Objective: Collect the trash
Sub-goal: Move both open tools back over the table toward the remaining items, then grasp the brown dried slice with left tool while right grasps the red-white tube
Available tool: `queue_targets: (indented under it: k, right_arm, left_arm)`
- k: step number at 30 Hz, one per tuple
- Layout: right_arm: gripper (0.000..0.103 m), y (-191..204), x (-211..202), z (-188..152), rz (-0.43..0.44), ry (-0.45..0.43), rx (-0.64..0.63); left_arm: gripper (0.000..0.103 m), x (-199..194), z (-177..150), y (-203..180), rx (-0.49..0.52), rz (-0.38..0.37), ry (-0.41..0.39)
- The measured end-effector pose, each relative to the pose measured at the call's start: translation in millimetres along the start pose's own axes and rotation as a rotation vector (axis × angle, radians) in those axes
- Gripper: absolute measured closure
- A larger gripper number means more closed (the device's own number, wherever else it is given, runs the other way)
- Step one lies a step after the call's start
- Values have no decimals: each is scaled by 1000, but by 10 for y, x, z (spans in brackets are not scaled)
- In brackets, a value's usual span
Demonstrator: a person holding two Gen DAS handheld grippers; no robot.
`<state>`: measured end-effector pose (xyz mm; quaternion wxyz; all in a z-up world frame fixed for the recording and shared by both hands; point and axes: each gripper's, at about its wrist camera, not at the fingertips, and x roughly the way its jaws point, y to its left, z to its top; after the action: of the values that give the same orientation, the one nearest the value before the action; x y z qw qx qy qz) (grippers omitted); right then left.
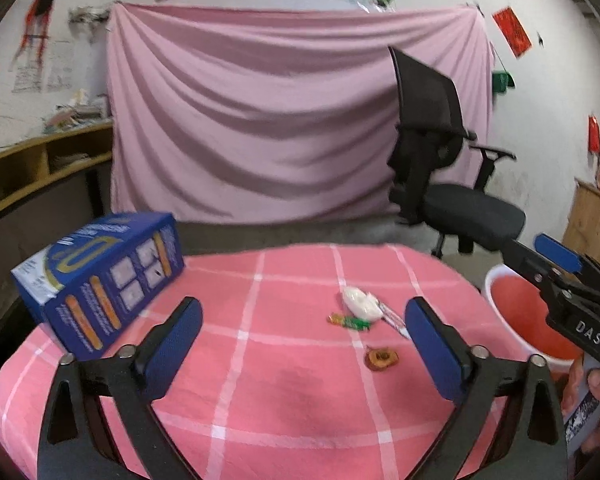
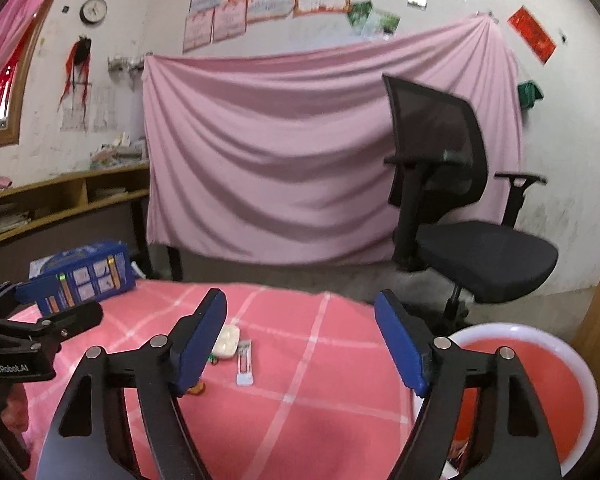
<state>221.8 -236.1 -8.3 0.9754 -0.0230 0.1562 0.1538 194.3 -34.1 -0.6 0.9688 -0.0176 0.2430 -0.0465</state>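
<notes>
The left gripper point(image 1: 304, 354) hangs above the pink checked cloth-covered surface point(image 1: 284, 396) with its blue-padded jaws spread wide and nothing between them; neither pad touches the cloth or any trash. The right gripper point(image 2: 300, 344) is likewise released, its jaws somewhat narrower, empty and clear of the surface.

In the left wrist view the trash lies in a small cluster at about one o'clock from the gap between the left jaws: a crumpled white tissue wad point(image 1: 360, 302), a small green-and-orange candy wrapper point(image 1: 350, 322) touching its near edge, a thin white sachet point(image 1: 394, 320) just beside it at three o'clock, and a brown round scrap point(image 1: 381, 359) apart at six o'clock.

A red plastic basin with a white rim point(image 2: 540, 384) sits off the surface's edge at three o'clock. A blue cardboard box point(image 1: 100, 280) stands at ten o'clock.
</notes>
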Motion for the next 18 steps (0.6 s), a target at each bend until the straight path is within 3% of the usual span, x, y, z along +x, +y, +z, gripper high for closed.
queue_targets:
  k: [9, 12, 18]
  right_arm:
    - [64, 1, 305, -62, 67, 174, 5]
    - [67, -9, 407, -81, 87, 232, 11]
    - [71, -63, 607, -135, 101, 340, 39]
  left_arm:
    - [54, 508, -9, -180, 60, -194, 300]
    - [65, 663, -15, -217, 56, -234, 380]
    - [70, 852, -22, -347, 79, -273, 457]
